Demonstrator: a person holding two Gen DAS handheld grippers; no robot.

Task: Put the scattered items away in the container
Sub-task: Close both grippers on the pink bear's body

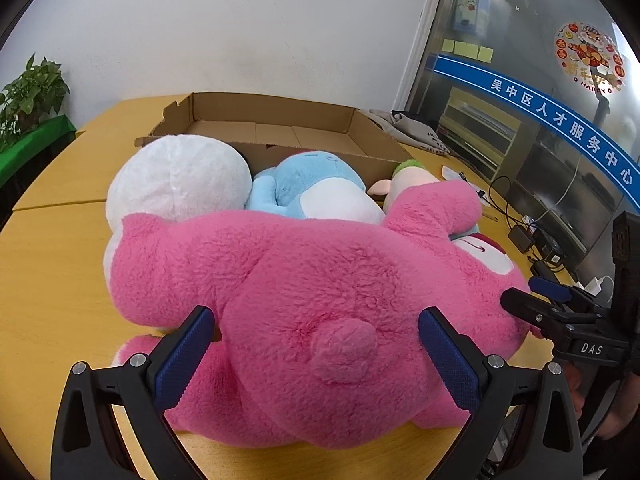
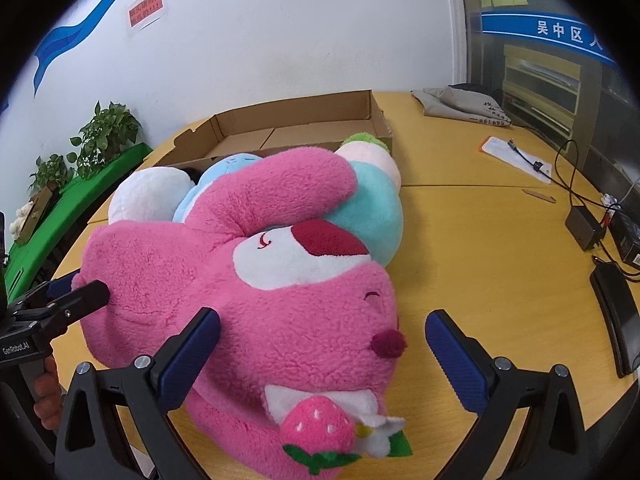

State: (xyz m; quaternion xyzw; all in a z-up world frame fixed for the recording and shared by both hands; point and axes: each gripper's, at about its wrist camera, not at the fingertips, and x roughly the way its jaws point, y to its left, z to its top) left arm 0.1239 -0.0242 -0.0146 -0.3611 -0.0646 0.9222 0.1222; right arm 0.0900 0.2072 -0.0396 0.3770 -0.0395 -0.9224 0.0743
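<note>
The bench (image 1: pixel 52 280) carries an open cardboard box (image 1: pixel 280 120) toward its far edge, the container, which shows a bare floor. The pink plush bear (image 1: pixel 320 280) lies on its side on the bench just before the box, against the white plush (image 1: pixel 176 180) and blue plush (image 1: pixel 312 176). The left gripper (image 1: pixel 316 324) straddles its rump and the right gripper (image 2: pixel 322 326) its head; both have jaws apart, judged positioned for a two-point lift.

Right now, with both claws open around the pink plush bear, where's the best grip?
Probably a two-claw lift: the pink plush bear lies on its side, too bulky for one claw. Left claw closes across the rump by the tail; right claw pinches the head at the muzzle, both from the near side.
</note>
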